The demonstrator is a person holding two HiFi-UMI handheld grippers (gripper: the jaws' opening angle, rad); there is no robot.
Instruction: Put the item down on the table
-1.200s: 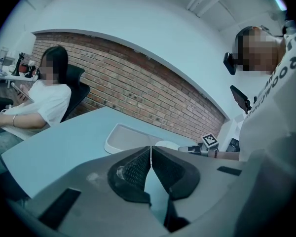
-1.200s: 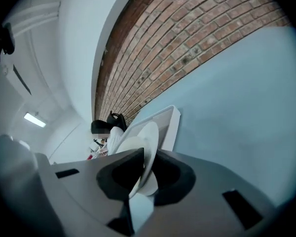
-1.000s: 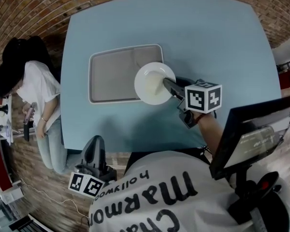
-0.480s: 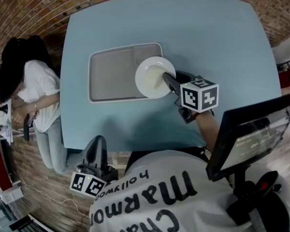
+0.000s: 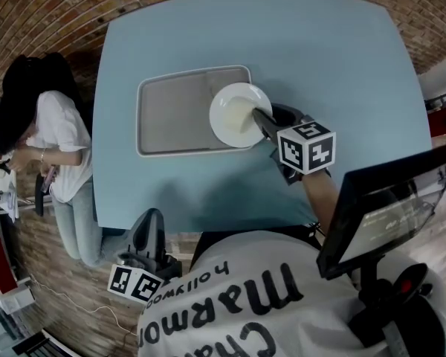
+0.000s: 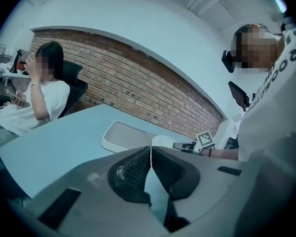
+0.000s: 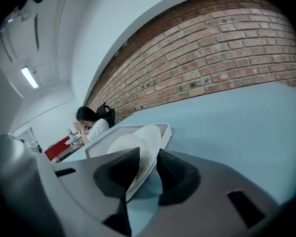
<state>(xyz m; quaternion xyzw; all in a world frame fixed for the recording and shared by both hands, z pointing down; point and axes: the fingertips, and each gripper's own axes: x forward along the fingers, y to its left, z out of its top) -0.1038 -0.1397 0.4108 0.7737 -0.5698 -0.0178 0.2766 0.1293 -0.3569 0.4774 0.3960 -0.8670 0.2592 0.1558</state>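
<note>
A white plate (image 5: pixel 239 114) hangs above the blue table (image 5: pixel 312 58), over the right edge of a grey tray (image 5: pixel 175 114). My right gripper (image 5: pixel 262 119) is shut on the plate's near rim, and the plate (image 7: pixel 138 149) stands tilted between its jaws in the right gripper view. My left gripper (image 5: pixel 145 240) stays low at the table's near edge, off the table, its jaws shut with nothing between them (image 6: pixel 150 154). From the left gripper view the tray (image 6: pixel 126 135) and plate (image 6: pixel 162 141) show far off.
A seated person (image 5: pixel 48 143) is at the table's left side, close to the edge. A dark monitor on a stand (image 5: pixel 386 207) rises at the near right. A brick wall (image 7: pixel 222 58) runs behind the table.
My right gripper has carried the plate a little up and away from me, so it overlaps the tray's right edge more. The left gripper has not moved.
</note>
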